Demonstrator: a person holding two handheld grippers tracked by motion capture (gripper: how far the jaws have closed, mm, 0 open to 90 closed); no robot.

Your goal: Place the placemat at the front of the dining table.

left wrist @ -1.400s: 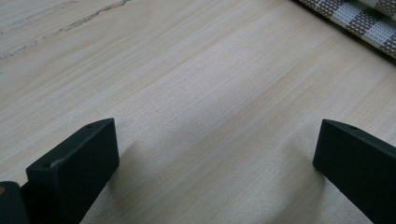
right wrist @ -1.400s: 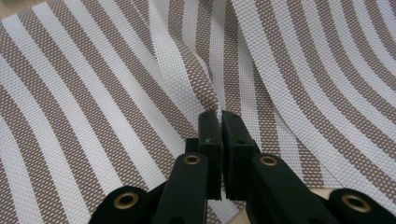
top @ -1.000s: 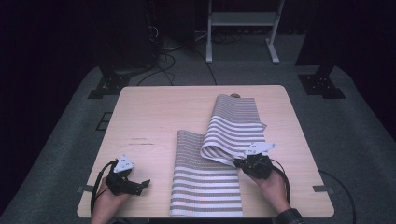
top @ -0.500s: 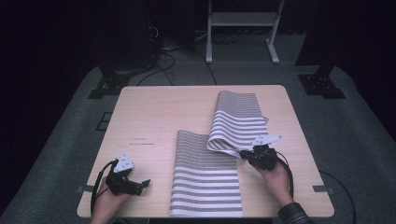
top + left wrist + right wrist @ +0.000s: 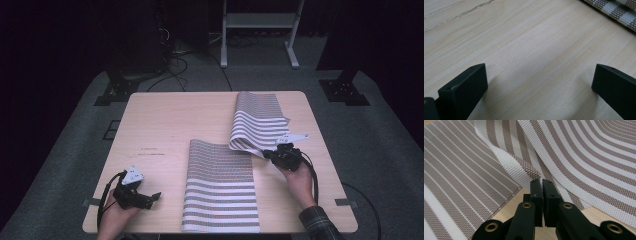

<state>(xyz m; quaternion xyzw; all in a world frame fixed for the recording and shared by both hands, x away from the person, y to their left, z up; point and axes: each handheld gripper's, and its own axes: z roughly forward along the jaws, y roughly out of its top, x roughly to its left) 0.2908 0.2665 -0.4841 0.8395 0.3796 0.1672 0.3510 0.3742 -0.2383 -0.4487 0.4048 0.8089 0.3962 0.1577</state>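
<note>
The left gripper [image 5: 150,198] rests low on the table [image 5: 165,125] with its jaws spread wide and nothing but bare wood between them; the near edge of the striped woven mat [image 5: 222,200] lies off to their right, apart from both pads. That mat stretches from the near table edge up the middle, then curls over itself toward the far right corner. At its right side the right gripper [image 5: 268,154] has its jaws clenched on the mat's edge, and the right gripper view shows a thin sliver of the mat [image 5: 574,157] pinched between the pads at their very tips, with the sheet arching up and away beyond them. The open mesh weave looks light and springy rather than limp: it holds a smooth curve instead of collapsing, so it will likely resist a sharp crease and could slip from so shallow a pinch. A deeper bite on the edge or a corner seems safer.
</note>
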